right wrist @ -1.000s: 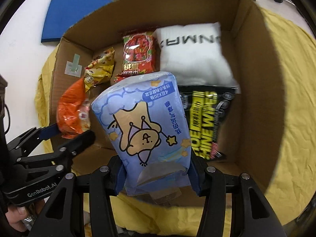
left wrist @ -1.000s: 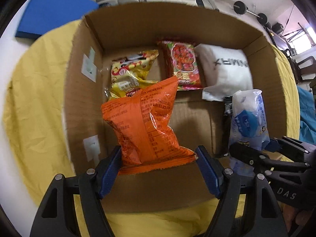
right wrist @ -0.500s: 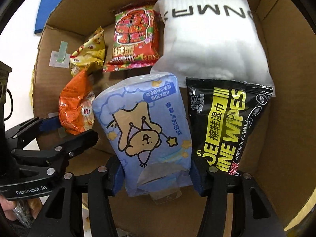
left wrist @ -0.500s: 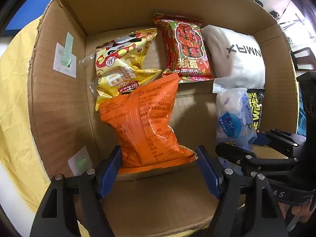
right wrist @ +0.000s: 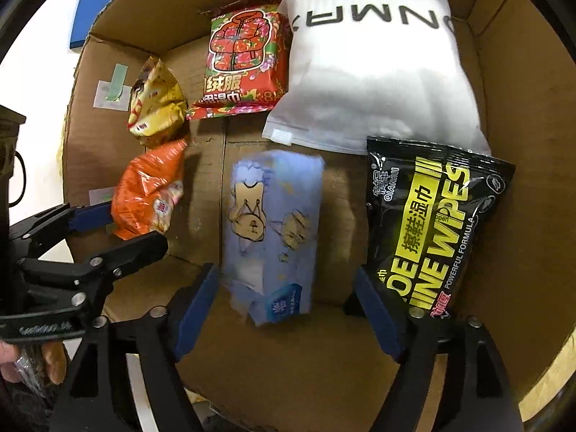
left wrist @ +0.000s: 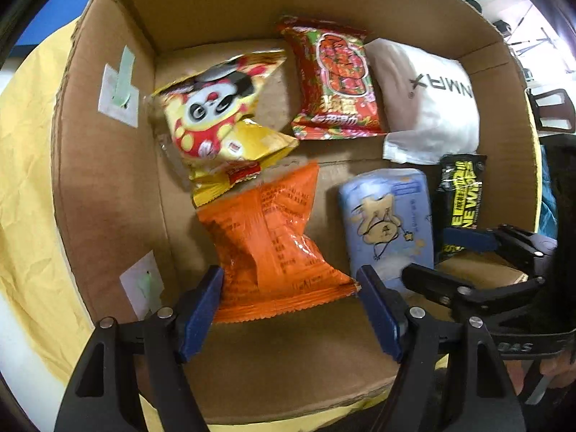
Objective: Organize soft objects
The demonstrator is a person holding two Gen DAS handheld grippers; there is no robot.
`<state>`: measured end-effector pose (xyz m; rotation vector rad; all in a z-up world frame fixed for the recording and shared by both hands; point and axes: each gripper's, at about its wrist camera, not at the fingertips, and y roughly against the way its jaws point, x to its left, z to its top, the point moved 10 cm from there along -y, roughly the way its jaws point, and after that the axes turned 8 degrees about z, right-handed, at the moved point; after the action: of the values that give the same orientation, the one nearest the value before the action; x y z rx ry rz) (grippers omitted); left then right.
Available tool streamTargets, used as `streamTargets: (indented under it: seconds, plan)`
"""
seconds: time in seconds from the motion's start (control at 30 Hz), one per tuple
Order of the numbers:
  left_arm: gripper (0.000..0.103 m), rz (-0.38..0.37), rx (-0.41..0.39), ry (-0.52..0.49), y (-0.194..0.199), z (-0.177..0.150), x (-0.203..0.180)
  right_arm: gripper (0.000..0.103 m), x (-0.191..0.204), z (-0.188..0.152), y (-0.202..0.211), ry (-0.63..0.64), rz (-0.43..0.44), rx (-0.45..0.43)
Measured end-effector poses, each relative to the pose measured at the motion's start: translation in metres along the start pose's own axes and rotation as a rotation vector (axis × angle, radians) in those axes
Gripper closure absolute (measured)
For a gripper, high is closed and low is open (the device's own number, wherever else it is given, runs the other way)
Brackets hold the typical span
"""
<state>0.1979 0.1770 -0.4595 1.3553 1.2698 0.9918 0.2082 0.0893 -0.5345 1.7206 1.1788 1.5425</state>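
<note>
Both grippers reach into an open cardboard box (left wrist: pixel 108 187). My left gripper (left wrist: pixel 289 306) is shut on the lower edge of an orange snack bag (left wrist: pixel 268 241), held near the box floor just below a yellow panda snack bag (left wrist: pixel 216 122). My right gripper (right wrist: pixel 284 309) is open; the light blue tissue pack (right wrist: pixel 273 230) lies loose and blurred between its fingers, touching neither pad. The tissue pack also shows in the left wrist view (left wrist: pixel 390 223), and the orange bag in the right wrist view (right wrist: pixel 147 194).
In the box lie a red wipes pack (right wrist: pixel 244 61), a white pillow-like bag (right wrist: pixel 374 72) and a black-and-yellow shoe wipes pack (right wrist: pixel 432 230). The box stands on a yellow cloth (left wrist: pixel 25 187). A blue mat (right wrist: pixel 97 3) lies beyond the box.
Both grippers moved down into the box. My right gripper opened and the blue tissue pack dropped free between its fingers. My left gripper still holds the orange bag.
</note>
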Motion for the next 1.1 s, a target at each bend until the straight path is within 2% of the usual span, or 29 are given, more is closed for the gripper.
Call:
streamTargets:
  seconds: [0.03,0.27,0.37,0.4,0.6,0.8,0.87,1.1]
  plan:
    - [0.029,0.004,0.002,0.004,-0.001,-0.001,0.000,0.007,0.000,0.000,0.001,0.001,0.003,0.000]
    - [0.028,0.027,0.011,-0.001,-0.008,-0.016,-0.009,0.006,-0.007,-0.002,0.014,0.027,-0.072,-0.021]
    - [0.014,0.031,-0.003,0.009,-0.008,-0.020,-0.014,0.004,-0.009,-0.002,0.020,0.048,-0.117,-0.040]
    - [0.013,0.026,-0.011,0.014,-0.008,-0.021,-0.015,0.000,-0.008,-0.003,0.022,0.053,-0.122,-0.044]
    - [0.011,0.018,-0.025,0.021,-0.011,-0.027,-0.019,0.000,0.002,-0.007,0.033,0.065,-0.164,-0.072]
    - [0.011,0.005,-0.060,0.052,-0.008,-0.037,-0.017,0.000,-0.008,-0.013,0.057,0.064,-0.233,-0.103]
    - [0.011,0.004,-0.072,0.066,-0.002,-0.036,-0.003,0.000,-0.013,-0.015,0.064,0.054,-0.257,-0.117]
    - [0.011,0.068,-0.164,0.130,0.026,-0.036,0.010,0.000,-0.022,-0.023,0.089,0.030,-0.289,-0.160]
